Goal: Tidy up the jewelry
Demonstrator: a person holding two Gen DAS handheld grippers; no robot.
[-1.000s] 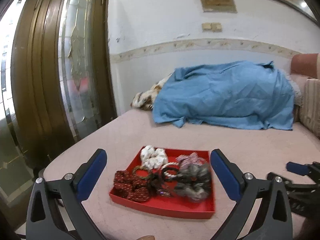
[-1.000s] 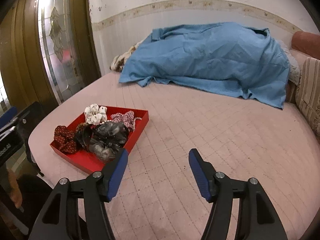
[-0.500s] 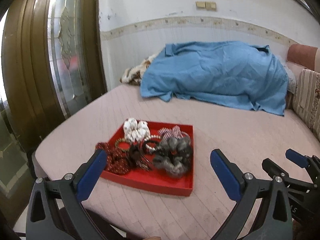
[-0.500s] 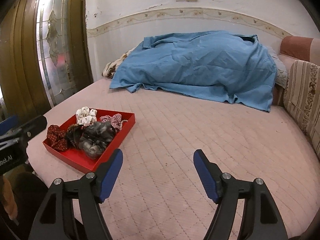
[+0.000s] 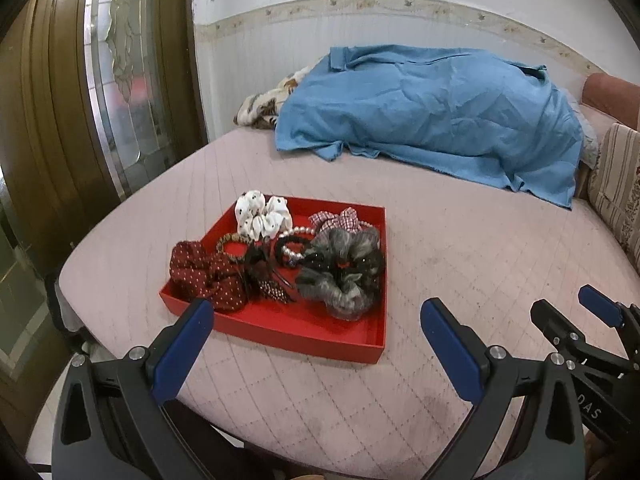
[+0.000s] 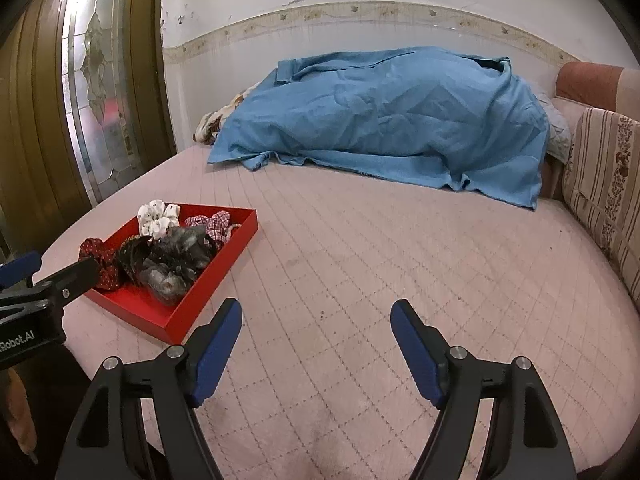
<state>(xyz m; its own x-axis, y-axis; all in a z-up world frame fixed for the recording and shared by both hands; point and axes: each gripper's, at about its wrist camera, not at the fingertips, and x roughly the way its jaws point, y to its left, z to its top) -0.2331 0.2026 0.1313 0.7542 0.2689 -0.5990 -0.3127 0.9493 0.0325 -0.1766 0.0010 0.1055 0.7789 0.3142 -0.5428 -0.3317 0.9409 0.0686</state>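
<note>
A red tray (image 5: 304, 332) lies on the pink quilted bed near its left front corner; it also shows in the right wrist view (image 6: 240, 236). In it lie a white spotted scrunchie (image 5: 262, 216), a dark red dotted scrunchie (image 5: 208, 274), a grey furry scrunchie (image 5: 340, 276), a red checked scrunchie (image 5: 336, 220), a pearl bracelet (image 5: 294, 242) and a beaded bracelet (image 5: 232, 242). My left gripper (image 5: 316, 344) is open and empty, just in front of the tray. My right gripper (image 6: 316, 340) is open and empty, to the right of the tray over bare quilt.
A crumpled blue sheet (image 5: 432, 108) covers a heap at the back of the bed. A striped cushion (image 6: 604, 184) lines the right side. A wooden door with leaded glass (image 5: 120, 80) stands at the left. The bed's edge runs just below both grippers.
Both grippers have pulled back and risen, so the tray looks smaller and farther off. Both jaws stay open. Nothing in the tray has moved.
</note>
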